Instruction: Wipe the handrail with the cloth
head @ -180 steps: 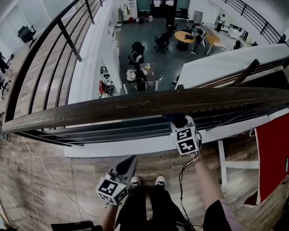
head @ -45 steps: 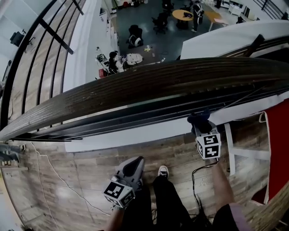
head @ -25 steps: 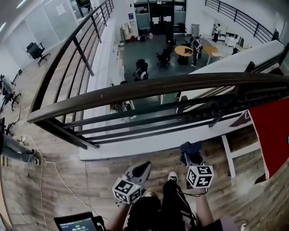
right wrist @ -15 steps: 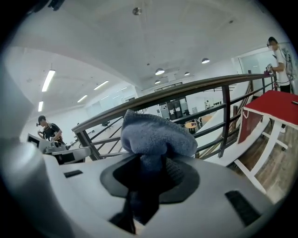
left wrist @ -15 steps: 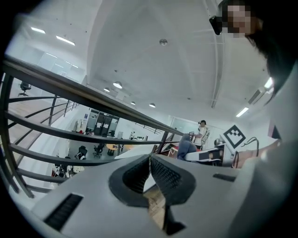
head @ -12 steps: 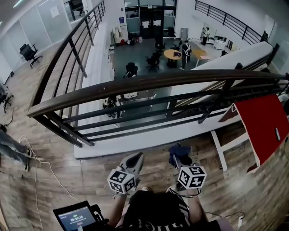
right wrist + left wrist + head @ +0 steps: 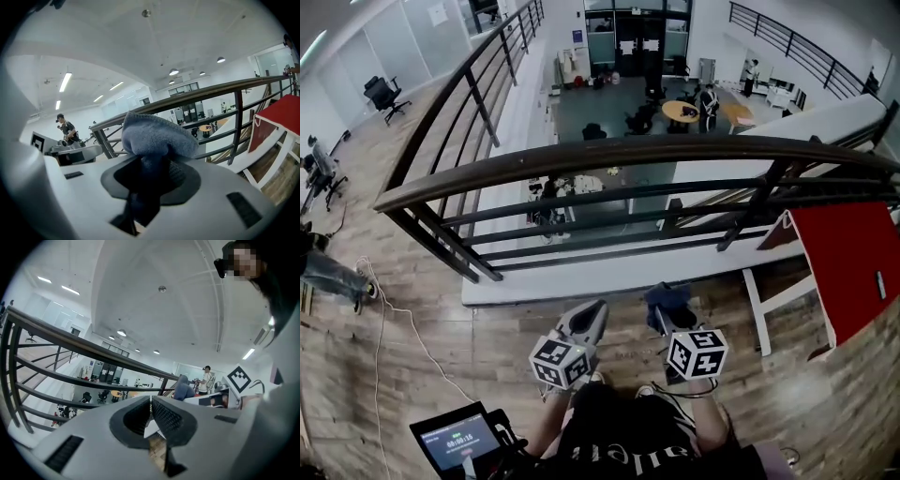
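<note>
The dark wooden handrail (image 7: 609,157) curves across the head view on black rails, well ahead of both grippers. My right gripper (image 7: 667,302) is shut on a bunched blue-grey cloth (image 7: 669,298), held low in front of my body and clear of the rail. In the right gripper view the cloth (image 7: 157,138) bulges out between the jaws, with the handrail (image 7: 206,92) beyond it. My left gripper (image 7: 591,317) is beside it, shut with nothing between its jaws (image 7: 151,413); the handrail (image 7: 70,341) crosses behind.
Past the rail is a drop to a lower floor with tables and chairs (image 7: 680,112). A red panel on a white frame (image 7: 848,267) stands at the right. A cable (image 7: 389,319) runs over the wood floor at left, and a tablet (image 7: 455,441) sits by my left side.
I have stepped back from the handrail: both grippers came down and away from it, the right one still holding the cloth. The rail now lies farther off.
</note>
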`<act>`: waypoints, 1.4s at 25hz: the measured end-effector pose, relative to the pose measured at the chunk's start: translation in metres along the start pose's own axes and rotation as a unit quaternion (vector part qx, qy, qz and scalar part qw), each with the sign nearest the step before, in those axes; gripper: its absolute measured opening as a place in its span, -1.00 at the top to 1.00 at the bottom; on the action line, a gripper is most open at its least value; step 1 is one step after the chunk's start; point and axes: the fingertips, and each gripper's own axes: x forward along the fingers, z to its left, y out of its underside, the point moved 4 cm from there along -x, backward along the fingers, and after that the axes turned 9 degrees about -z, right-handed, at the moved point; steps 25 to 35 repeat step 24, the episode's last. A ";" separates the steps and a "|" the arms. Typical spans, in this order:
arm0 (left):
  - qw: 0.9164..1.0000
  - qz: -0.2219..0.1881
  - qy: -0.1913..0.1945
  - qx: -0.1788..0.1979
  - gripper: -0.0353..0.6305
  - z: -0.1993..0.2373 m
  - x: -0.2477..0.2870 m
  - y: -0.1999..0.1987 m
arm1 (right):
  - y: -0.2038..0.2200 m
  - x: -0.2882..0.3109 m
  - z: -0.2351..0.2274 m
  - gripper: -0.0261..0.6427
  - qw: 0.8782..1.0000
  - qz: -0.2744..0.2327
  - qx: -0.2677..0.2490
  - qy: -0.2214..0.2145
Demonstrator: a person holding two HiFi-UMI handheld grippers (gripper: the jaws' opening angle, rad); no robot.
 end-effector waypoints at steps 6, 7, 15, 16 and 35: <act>1.000 -0.001 -0.001 0.008 0.89 -0.051 -0.004 0.015 | 0.004 -0.039 -0.017 0.60 1.000 -0.002 -0.002 -0.011; 1.000 -0.002 -0.002 0.009 0.89 -0.053 -0.005 0.016 | 0.005 -0.040 -0.017 0.60 1.000 -0.002 0.000 -0.013; 1.000 -0.005 -0.009 0.022 0.89 -0.070 -0.019 0.024 | 0.018 -0.059 -0.013 0.60 1.000 -0.003 -0.009 -0.027; 1.000 -0.005 -0.011 0.023 0.89 -0.077 -0.022 0.025 | 0.019 -0.067 -0.013 0.60 0.999 -0.003 -0.009 -0.030; 1.000 -0.005 0.003 0.026 0.89 -0.091 -0.017 0.018 | 0.010 -0.083 -0.015 0.60 1.000 -0.011 -0.016 -0.019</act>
